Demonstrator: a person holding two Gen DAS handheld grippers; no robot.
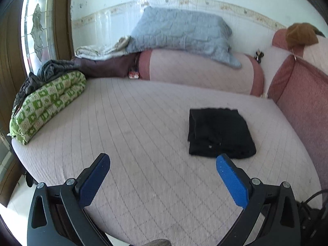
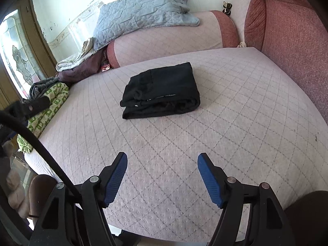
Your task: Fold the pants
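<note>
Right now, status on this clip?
Left gripper open, empty. Right gripper open, empty. Black pants folded on mattress. Nothing in the way.

Legible text: none in either view. Items bearing marks that cannot be read: a small red and white box wedged between the dark purple bedding and the pink bolster, with print too small and blurred to make out; a green and white patterned cushion whose repeated block motifs may be characters or only ornament, which cannot be told; folded black pants with a tiny pale tag or mark along one edge, too small to read. No brand, number or sign can be read on the blue finger pads of either gripper.
</note>
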